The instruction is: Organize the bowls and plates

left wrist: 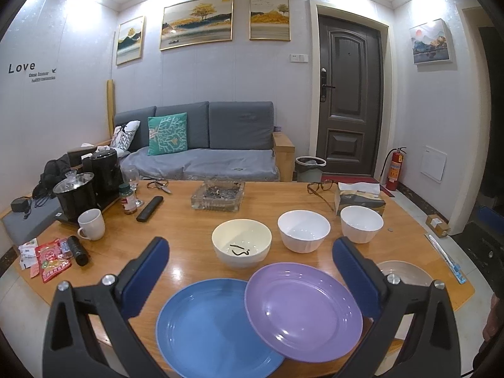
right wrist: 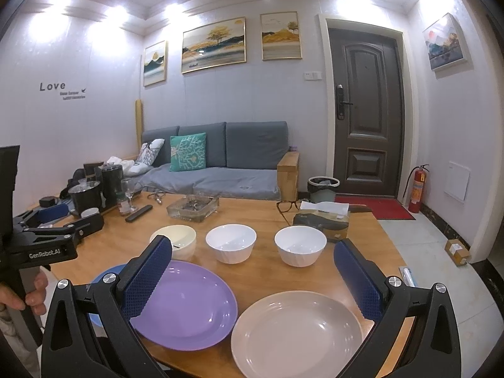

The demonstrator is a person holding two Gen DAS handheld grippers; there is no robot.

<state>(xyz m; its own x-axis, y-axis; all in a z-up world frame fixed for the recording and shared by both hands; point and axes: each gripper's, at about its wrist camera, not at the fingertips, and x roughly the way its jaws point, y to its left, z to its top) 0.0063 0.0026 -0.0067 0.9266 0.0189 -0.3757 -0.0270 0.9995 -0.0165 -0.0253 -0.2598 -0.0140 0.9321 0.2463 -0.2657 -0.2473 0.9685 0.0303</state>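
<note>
1. We hold our left gripper [left wrist: 250, 256] spread wide over the wooden table [left wrist: 176, 220], gripping nothing.
2. Between its fingers lie a round blue plate [left wrist: 204, 324] and a round purple plate [left wrist: 302, 310] overlapping its right edge.
3. Beyond the fingertips stand a cream bowl [left wrist: 241, 242] and two white ribbed bowls [left wrist: 303, 230] [left wrist: 361, 223].
4. Our right gripper [right wrist: 252, 260] is equally wide and empty, with a round beige plate [right wrist: 296, 334] between its fingers.

The blue plate [left wrist: 208, 324], purple plate [left wrist: 302, 312] and beige plate [right wrist: 296, 334] are plain. One bowl [left wrist: 241, 242] is cream, two bowls [left wrist: 303, 230] [left wrist: 361, 223] white. The desk [left wrist: 189, 220] is wood-grained orange-brown.
</note>
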